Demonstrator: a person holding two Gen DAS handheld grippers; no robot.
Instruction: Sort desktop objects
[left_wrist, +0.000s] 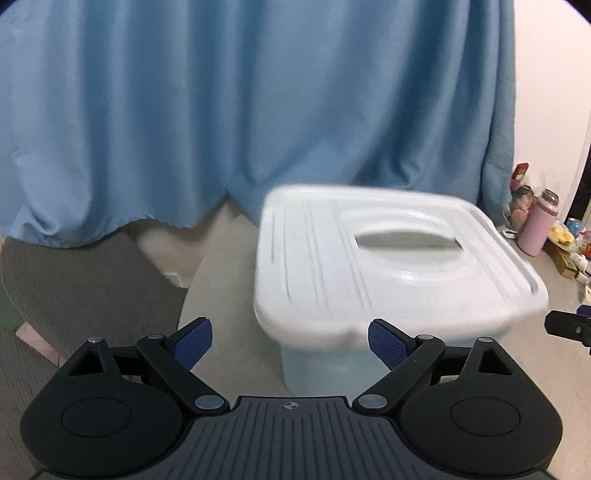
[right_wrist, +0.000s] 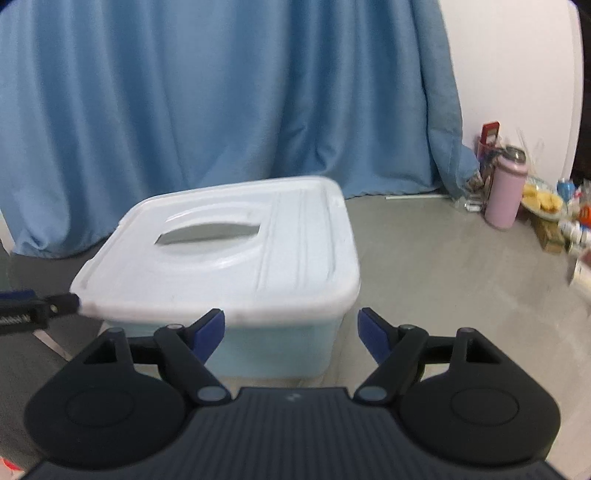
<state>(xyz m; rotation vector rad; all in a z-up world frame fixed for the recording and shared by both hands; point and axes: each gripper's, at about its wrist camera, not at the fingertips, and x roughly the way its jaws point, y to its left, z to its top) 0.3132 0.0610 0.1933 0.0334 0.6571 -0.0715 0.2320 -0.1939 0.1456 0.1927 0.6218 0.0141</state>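
A pale blue storage box with a white lid (left_wrist: 388, 258) stands on the grey surface; the lid has an oval handle opening. It also shows in the right wrist view (right_wrist: 229, 254). My left gripper (left_wrist: 290, 343) is open and empty, just short of the box's near left corner. My right gripper (right_wrist: 291, 334) is open and empty, near the box's near right corner. The tip of the right gripper shows at the right edge of the left wrist view (left_wrist: 569, 326), and the left gripper's tip shows at the left of the right wrist view (right_wrist: 37, 306).
A blue curtain (left_wrist: 221, 110) hangs behind the box. A pink bottle (right_wrist: 504, 192) and a cluster of small items (right_wrist: 554, 214) stand by the white wall at the right. A dark mat (left_wrist: 74, 280) lies at the left.
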